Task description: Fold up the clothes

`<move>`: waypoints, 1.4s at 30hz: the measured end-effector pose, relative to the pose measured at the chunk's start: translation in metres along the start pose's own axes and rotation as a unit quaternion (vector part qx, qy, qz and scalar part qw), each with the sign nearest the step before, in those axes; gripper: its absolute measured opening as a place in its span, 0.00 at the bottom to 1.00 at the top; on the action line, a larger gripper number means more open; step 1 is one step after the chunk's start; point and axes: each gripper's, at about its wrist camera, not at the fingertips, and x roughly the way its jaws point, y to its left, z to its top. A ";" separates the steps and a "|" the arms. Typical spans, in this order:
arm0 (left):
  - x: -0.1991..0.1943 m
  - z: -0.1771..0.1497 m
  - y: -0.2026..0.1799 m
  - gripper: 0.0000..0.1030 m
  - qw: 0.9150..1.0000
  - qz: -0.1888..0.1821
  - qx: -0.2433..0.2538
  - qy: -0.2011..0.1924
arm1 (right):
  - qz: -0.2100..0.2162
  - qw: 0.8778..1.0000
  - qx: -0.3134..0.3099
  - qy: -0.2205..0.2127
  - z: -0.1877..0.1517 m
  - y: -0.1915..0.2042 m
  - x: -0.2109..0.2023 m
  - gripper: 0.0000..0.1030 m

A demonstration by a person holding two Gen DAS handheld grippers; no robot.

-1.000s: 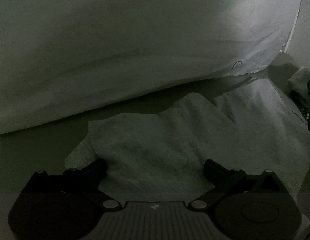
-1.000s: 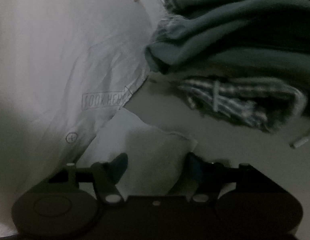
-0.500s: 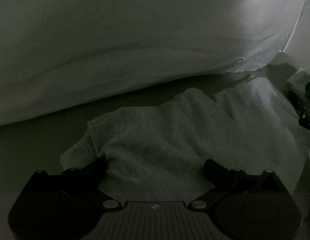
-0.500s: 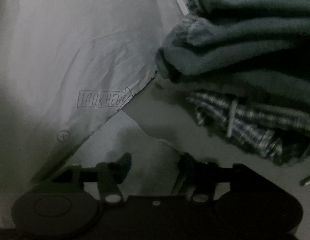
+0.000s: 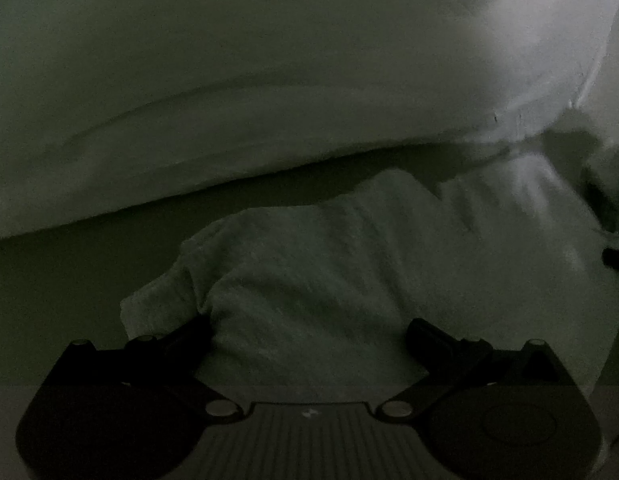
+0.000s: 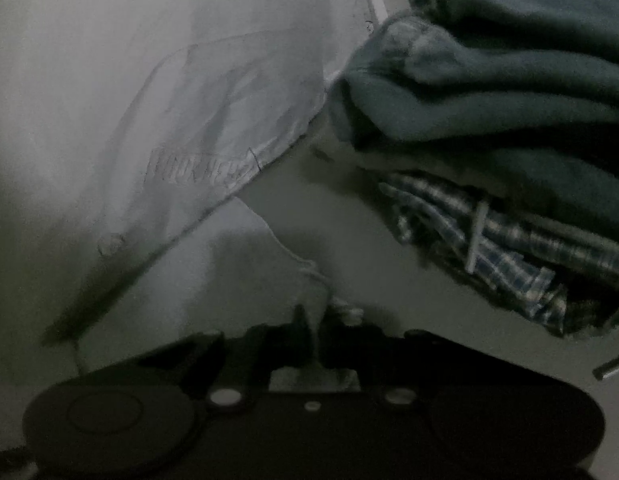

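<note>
From the left, my left gripper (image 5: 309, 330) stands apart over the towel (image 5: 349, 280) before the bag (image 5: 269, 100); from the right, my right gripper (image 6: 317, 320) has just closed, clamping its corner beside that bag, so I judge lifting comes next.

Left claw (image 5: 309, 330): black, ribbed grey base, silver screws. Right claw (image 6: 317, 316): black.

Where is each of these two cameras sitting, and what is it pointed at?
Left wrist: on the left gripper, looking down along its open jaws at a white towel; a big white bag lies beyond.
Right wrist: on the right gripper, jaws shut on the towel's corner; folded green clothes and a plaid garment lie to the right.
Shared: the towel and the white bag.
</note>
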 end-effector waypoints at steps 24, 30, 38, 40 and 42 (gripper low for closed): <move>-0.121 -0.039 0.096 0.98 0.993 -0.059 -0.086 -0.053 | 0.244 0.878 -0.390 0.130 -0.179 0.228 -0.156 0.47; -0.102 -0.037 0.033 0.97 0.994 -0.025 0.063 -0.090 | 0.146 0.915 -0.357 0.120 -0.157 0.205 -0.140 0.47; -0.088 -0.006 0.093 0.10 0.993 0.038 -0.061 -0.094 | 0.097 0.930 -0.337 0.108 -0.146 0.191 -0.136 0.47; -0.090 0.003 0.128 0.10 0.986 0.065 -0.125 -0.093 | 0.094 0.931 -0.336 0.105 -0.148 0.194 -0.135 0.47; -0.096 0.005 0.163 0.10 0.976 0.073 -0.182 -0.093 | 0.092 0.933 -0.332 0.104 -0.150 0.193 -0.137 0.47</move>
